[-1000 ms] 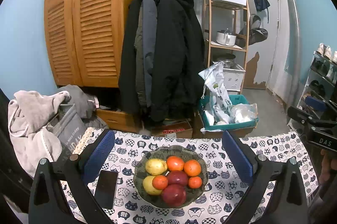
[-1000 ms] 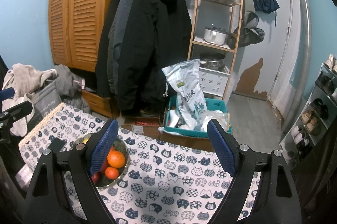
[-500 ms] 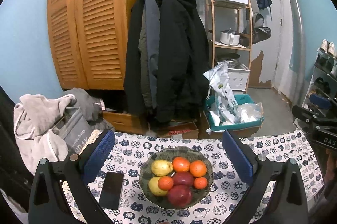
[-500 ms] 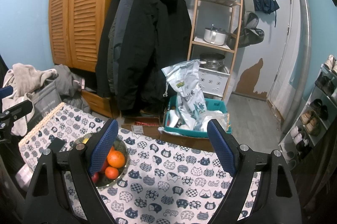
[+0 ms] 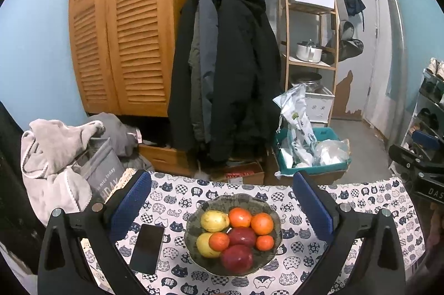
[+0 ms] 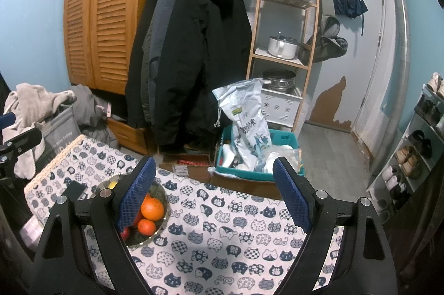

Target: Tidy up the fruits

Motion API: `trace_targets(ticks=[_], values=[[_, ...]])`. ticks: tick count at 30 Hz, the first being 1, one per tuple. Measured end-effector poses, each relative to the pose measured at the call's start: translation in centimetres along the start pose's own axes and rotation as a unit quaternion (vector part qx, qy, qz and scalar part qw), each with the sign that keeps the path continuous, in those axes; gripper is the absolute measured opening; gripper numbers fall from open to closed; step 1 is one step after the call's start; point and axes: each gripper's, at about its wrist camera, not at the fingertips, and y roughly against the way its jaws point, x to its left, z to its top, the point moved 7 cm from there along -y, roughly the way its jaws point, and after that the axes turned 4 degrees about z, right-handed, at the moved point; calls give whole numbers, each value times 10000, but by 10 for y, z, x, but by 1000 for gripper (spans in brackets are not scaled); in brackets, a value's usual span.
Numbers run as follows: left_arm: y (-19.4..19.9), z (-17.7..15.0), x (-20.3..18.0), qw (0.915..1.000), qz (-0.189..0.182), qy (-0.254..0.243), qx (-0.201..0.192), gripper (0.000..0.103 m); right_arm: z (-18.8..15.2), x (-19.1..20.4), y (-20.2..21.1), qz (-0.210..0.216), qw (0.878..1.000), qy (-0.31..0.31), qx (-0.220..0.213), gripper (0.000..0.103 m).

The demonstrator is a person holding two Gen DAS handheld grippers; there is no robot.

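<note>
The left gripper [image 5: 222, 207] stood with its jaws wide apart and nothing between them; its blue textured pads [image 5: 132, 202] framed the dark glass bowl [image 5: 194, 214] from above. The right gripper [image 6: 213, 193] was likewise spread wide and held nothing, hovering over bare cloth to the right of the bowl.

All fruit in view lay inside the bowl: two yellow pears [image 5: 214, 221] on the left side, two dark red apples [image 5: 236, 258] in the centre and at the near rim, and four oranges [image 5: 262, 223] across the far and right part. No fruit lay loose on the cat-patterned tablecloth [image 5: 305, 234]. This arrangement fitted either a filled bowl awaiting sorting or a bowl into which the fruit had been gathered; the pictures did not settle which.

Hazards, as judged from this position:

- The fruit was heaped and touching. A jaw pressed into the pile could push a neighbouring piece over the low rim, and round fruit would roll on the cloth toward the table edge.
- The near red apple sat close to the near rim and appeared the likeliest to escape.
- The black smartphone [image 5: 147, 249] lay flat just left of the bowl, near the left pad. A descending or sideways jaw could strike or drag it.
- The cloth could slide or bunch under a pushed bowl, shifting everything on it.
</note>
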Motion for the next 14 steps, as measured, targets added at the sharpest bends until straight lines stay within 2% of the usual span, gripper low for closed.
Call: trace_targets(ticks=[14], values=[[0,0,-2,10000,37,30,-12,102,0,0,0,0,10000,6,-1,85]])
